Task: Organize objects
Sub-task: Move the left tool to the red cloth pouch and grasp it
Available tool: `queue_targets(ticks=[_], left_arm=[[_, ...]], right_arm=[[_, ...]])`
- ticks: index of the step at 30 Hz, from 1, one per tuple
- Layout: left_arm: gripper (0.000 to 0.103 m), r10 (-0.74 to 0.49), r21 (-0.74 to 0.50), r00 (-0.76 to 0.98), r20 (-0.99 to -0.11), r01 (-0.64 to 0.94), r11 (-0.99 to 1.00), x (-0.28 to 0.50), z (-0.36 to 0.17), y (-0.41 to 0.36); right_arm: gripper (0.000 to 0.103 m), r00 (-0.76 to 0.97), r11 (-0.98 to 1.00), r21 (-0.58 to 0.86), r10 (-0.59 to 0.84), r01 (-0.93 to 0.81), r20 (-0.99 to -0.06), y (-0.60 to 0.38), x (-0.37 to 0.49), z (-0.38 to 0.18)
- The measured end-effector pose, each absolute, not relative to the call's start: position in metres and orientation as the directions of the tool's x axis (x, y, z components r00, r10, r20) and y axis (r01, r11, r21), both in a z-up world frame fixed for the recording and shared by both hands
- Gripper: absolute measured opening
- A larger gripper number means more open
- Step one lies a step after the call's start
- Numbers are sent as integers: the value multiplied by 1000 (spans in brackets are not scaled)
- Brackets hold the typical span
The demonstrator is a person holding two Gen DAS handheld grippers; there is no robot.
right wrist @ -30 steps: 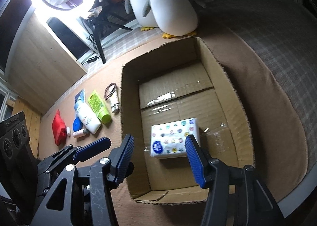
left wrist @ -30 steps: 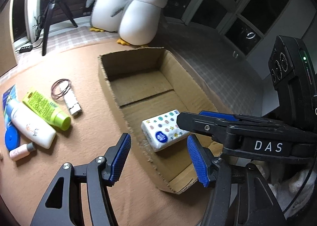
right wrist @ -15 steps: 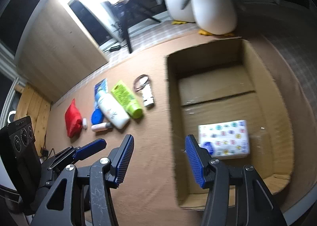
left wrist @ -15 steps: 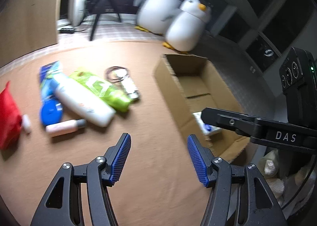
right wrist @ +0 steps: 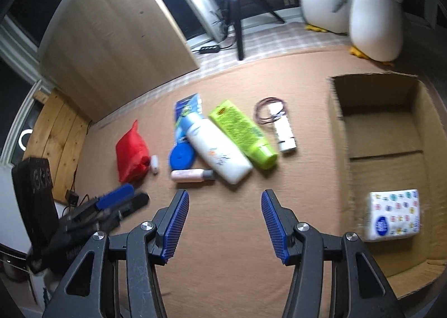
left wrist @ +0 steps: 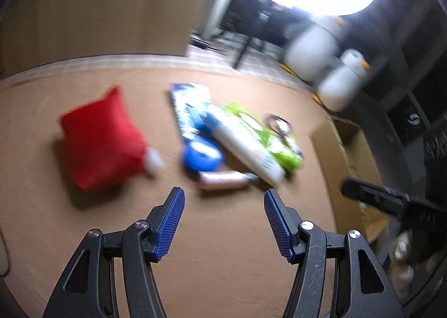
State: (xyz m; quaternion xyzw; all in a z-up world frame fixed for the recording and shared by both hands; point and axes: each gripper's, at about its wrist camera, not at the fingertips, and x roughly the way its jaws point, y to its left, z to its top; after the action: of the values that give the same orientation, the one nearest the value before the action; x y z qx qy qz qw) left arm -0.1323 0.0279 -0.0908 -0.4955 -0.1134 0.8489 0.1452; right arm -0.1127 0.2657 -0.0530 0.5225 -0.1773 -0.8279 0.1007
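A cardboard box [right wrist: 339, 128] lies open at the right with a patterned tissue pack [right wrist: 392, 214] inside. On the brown cloth lie a red pouch [right wrist: 131, 154], a white bottle [right wrist: 216, 149], a green tube [right wrist: 243, 132], a blue round tin [right wrist: 181, 157], a small pink bottle [right wrist: 190, 175] and a white stick with a hair band [right wrist: 283, 129]. My right gripper [right wrist: 225, 220] is open and empty, short of the pink bottle. My left gripper [left wrist: 223, 220] is open and empty, near the pink bottle [left wrist: 223, 179] and the red pouch [left wrist: 100, 142]; the view is blurred.
Two plush penguins [right wrist: 374, 13] stand behind the box. A ring light on a tripod [right wrist: 237, 8] and a wooden panel [right wrist: 111, 36] stand at the back. The left gripper's body [right wrist: 92, 214] shows low at the left of the right wrist view.
Both grippers have swung left, away from the box and toward the loose items. The tissue pack stays in the box. Both grippers stay open.
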Motion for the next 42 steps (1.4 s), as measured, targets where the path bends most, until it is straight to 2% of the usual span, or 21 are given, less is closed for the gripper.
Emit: queue_targets(ticks=[11, 22, 28, 42], left_arm=[[63, 233, -317, -514, -826, 82, -945, -202, -101, -77], [66, 156, -242, -479, -864, 123, -962, -265, -121, -82], [66, 128, -214, -456, -881, 142, -967, -272, -135, -84], [65, 196, -286, -436, -879, 152, -946, -233, -165, -102]], right_arm=[[50, -391, -917, 399, -374, 19, -841, 221, -111, -60], [50, -394, -942, 334, -311, 10, -865, 216, -103, -61], [50, -437, -977, 209, -201, 30, -877, 212, -106, -54], [50, -402, -968, 233, -251, 93, -880, 184, -123, -66]])
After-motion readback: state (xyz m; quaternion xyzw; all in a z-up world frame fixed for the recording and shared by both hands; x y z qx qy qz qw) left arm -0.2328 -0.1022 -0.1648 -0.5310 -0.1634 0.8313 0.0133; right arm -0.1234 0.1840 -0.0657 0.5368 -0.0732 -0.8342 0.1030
